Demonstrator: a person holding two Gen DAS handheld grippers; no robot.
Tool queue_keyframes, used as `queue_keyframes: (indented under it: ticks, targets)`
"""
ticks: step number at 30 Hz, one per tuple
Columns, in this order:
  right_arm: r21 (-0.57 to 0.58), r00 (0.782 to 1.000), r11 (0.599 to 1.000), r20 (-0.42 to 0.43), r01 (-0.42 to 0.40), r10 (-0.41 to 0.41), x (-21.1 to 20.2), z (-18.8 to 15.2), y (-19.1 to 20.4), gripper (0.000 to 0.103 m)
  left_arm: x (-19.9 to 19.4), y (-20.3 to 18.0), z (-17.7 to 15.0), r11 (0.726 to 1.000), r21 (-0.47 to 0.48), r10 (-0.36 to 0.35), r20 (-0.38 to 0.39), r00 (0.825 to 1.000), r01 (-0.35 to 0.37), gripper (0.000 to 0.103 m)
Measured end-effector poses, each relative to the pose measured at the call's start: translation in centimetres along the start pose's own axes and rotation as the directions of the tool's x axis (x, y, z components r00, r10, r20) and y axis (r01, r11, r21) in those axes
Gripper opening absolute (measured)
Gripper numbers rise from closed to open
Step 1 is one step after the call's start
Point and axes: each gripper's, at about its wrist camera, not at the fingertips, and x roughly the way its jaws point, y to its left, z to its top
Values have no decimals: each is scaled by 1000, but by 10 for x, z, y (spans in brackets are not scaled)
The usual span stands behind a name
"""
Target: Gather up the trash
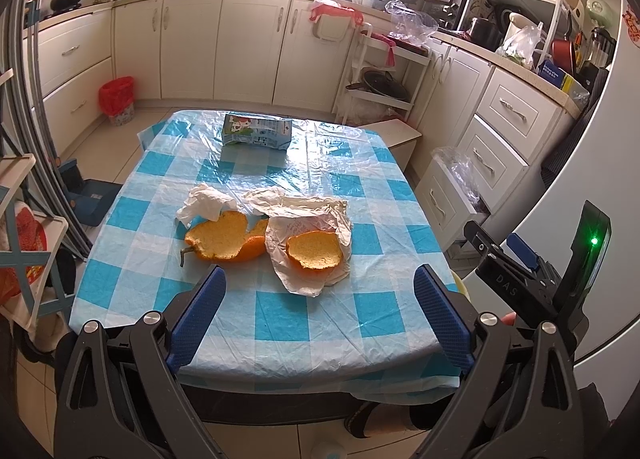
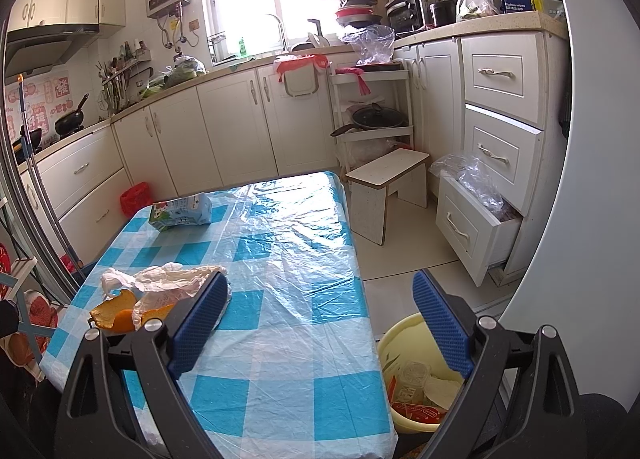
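On the blue-checked table (image 1: 280, 323) lie two orange peel pieces (image 1: 226, 237) (image 1: 315, 251), a crumpled white tissue (image 1: 204, 203), a crinkled white wrapper (image 1: 308, 205) under the right peel, and a green-white milk carton (image 1: 258, 130) at the far end. My left gripper (image 1: 318, 291) is open and empty, just short of the peels. My right gripper (image 2: 320, 299) is open and empty over the table's right edge, above a yellow bin (image 2: 412, 375) holding trash. The peels (image 2: 116, 309), the wrapper (image 2: 176, 279) and the carton (image 2: 180, 211) show in the right wrist view.
A red-lined bin (image 1: 117, 99) stands on the floor at far left. A white stool (image 2: 388, 187) and an open drawer with a plastic bag (image 2: 476, 211) are right of the table. The right gripper's body (image 1: 532, 279) shows in the left wrist view. Kitchen cabinets line the back.
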Motion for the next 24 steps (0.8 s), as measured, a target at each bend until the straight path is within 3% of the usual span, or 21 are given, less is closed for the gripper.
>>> queue_keyframes:
  ticks: [24]
  targets:
    - [-15, 1000, 1000, 14, -8, 8, -3, 4, 12, 90, 0, 0, 0, 1000, 0, 1, -1, 1000, -1, 91]
